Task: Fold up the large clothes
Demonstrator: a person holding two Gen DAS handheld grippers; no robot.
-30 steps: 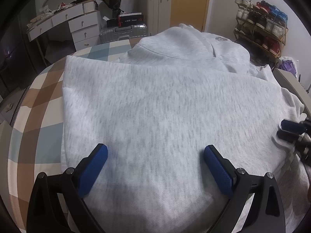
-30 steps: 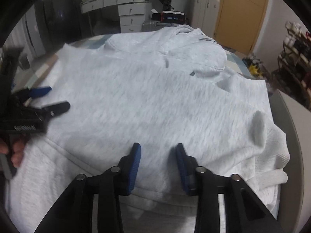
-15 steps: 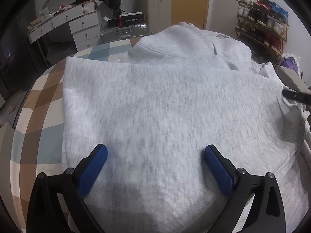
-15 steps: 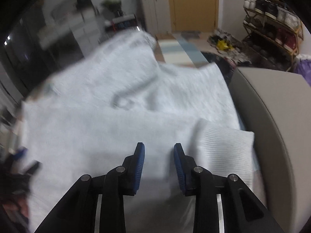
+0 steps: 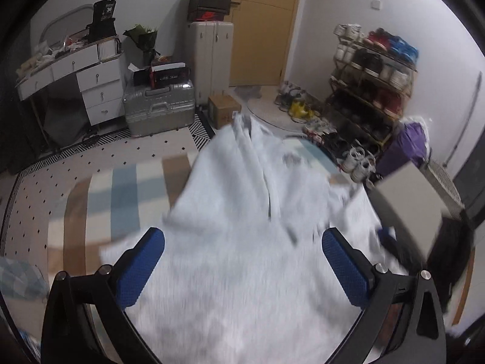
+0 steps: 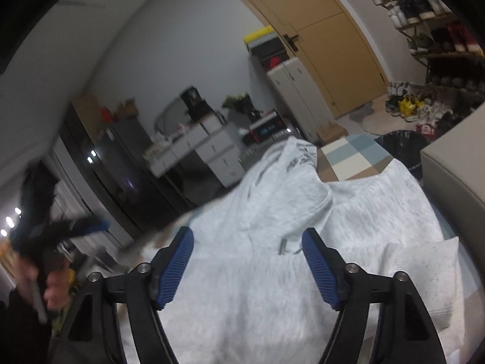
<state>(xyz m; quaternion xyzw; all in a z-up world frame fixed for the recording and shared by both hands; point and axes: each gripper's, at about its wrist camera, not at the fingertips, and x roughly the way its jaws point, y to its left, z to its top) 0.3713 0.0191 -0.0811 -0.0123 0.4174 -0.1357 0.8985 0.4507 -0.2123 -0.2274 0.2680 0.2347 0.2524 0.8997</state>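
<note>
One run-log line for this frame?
garment: light grey hoodie rumpled on checked bedspread | left gripper: open, empty | right gripper: opening, empty

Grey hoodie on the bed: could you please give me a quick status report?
Left hand-held gripper open, nothing clamped. Right hand-held gripper opening, nothing between its pads. Grey hoodie rumpled on the checked bedspread, not folded. Nothing in the way.

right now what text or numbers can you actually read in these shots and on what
"36": on the black box atop the white desk.
Label on the dark box lying on the silver suitcase: too blurred.
Dark print on the grey hoodie: blurred, unreadable.
Cardboard box label: too small.
</note>
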